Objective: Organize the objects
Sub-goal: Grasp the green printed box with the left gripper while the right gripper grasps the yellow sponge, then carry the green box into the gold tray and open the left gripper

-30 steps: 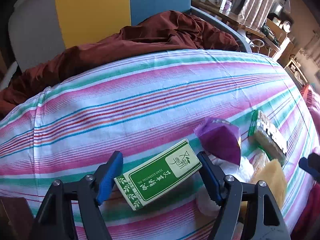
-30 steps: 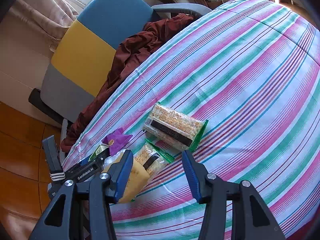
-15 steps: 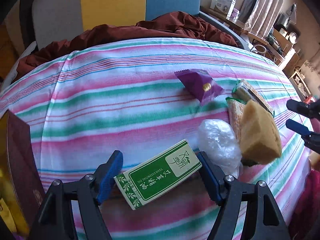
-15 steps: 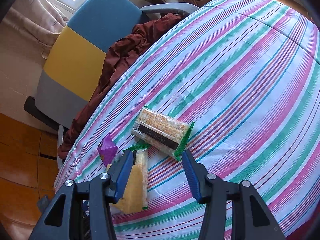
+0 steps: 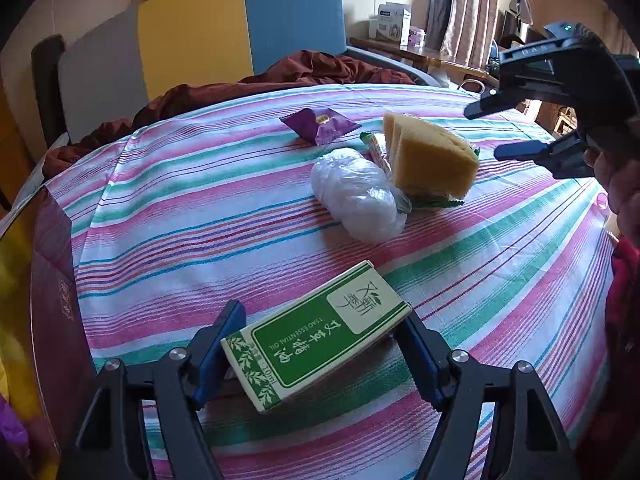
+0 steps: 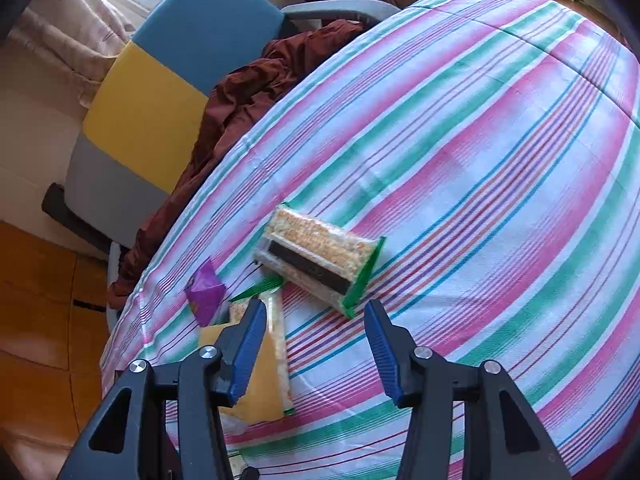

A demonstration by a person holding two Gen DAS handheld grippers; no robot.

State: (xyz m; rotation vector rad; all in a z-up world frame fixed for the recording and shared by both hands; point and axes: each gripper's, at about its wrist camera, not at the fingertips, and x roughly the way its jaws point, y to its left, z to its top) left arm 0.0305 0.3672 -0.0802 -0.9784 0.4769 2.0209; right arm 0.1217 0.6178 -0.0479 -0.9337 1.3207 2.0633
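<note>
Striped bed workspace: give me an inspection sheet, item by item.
Surface: pink, green and white striped cloth, smooth.
Job's things: green and white essential-oil box held in the left tongs; purple snack sachet, crumpled clear plastic bag, yellow sponge wedge lying on a green-edged cracker pack; second cracker pack apart from it.
Clutter: maroon fabric at the far edge.
Grippers: right tongs open, empty, above the cloth.
Cables: nothing seen.
Surroundings: blue, yellow and grey chair, curtains, wooden floor.

One green box (image 5: 316, 332), two cracker packs (image 6: 318, 260), one sponge (image 5: 434, 160).
</note>
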